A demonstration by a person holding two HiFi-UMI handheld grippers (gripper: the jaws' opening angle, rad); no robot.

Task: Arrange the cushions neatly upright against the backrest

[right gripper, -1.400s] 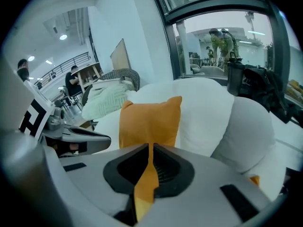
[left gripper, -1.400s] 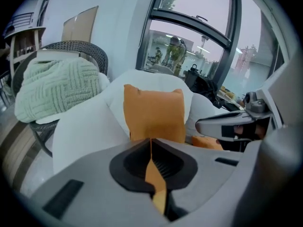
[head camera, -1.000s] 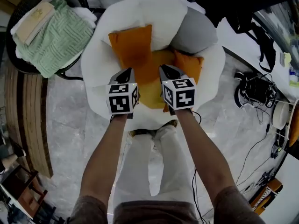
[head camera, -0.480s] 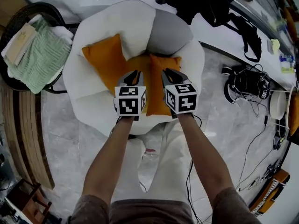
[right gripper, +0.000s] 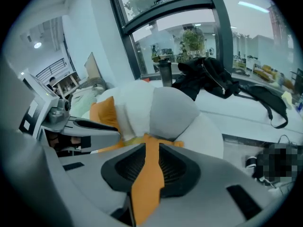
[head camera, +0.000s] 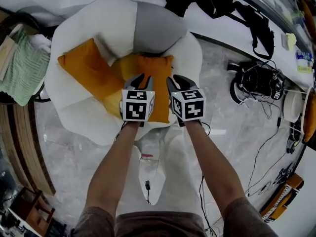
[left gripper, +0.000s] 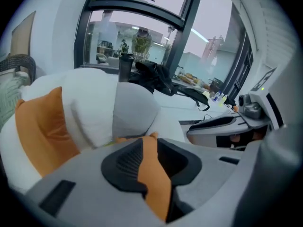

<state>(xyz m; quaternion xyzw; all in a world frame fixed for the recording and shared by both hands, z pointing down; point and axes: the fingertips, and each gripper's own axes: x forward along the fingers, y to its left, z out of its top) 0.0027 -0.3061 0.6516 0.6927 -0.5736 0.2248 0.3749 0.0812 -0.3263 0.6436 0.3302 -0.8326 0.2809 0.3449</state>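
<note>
Left gripper [head camera: 140, 79] and right gripper [head camera: 177, 80]: the jaws are partly apart and have just been opening. Each straddles the near edge of the orange cushion [head camera: 157, 73], with the pads apparently clear of the fabric. The cushion rests on the white armchair [head camera: 113, 19], its far edge at the grey backrest panel [head camera: 158, 28].

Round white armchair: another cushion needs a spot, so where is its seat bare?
Bare: the white padded front-left lobe below the left square orange cushion, and the right lobe beside the middle orange cushion. The centre is crowded.
</note>
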